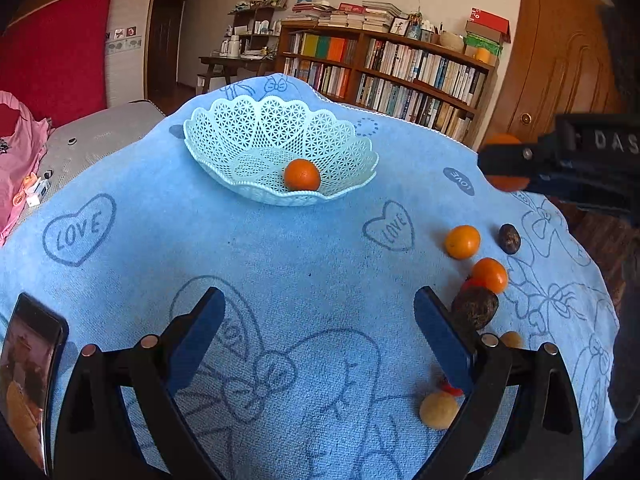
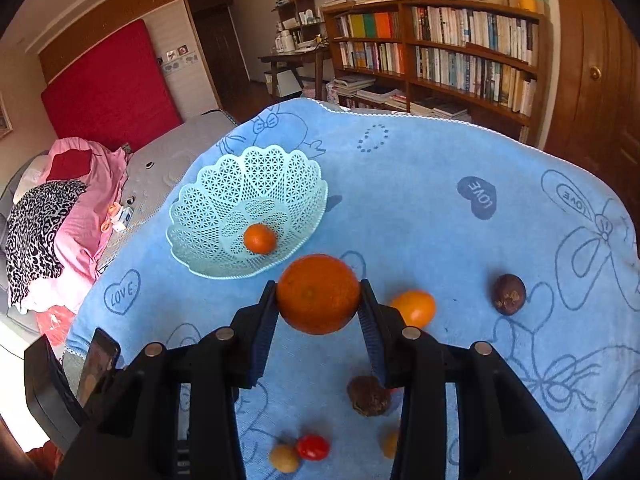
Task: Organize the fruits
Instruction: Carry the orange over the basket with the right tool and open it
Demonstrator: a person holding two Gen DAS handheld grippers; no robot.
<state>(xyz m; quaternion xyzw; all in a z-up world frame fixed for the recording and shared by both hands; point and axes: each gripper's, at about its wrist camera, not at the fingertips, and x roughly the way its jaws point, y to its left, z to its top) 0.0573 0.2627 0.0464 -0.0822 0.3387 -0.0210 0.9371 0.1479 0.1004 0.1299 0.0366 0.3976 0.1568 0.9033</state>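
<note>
Right tool [image 2: 319,304] pinches an orange [image 2: 318,294] between its blue pads, held above the blue towel [image 2: 420,208], near the basket's rim. Left tool [image 1: 320,332] is spread wide, holding nothing, low over the towel. Beyond them the lattice basket [image 2: 224,200] holds one orange [image 2: 260,239]. Another orange [image 2: 414,308], two dark fruits and small yellow and red ones lie loose on the towel.

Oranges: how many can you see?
4: one in the basket at, one in the right gripper, two on the blue cloth. Others may hide.
</note>
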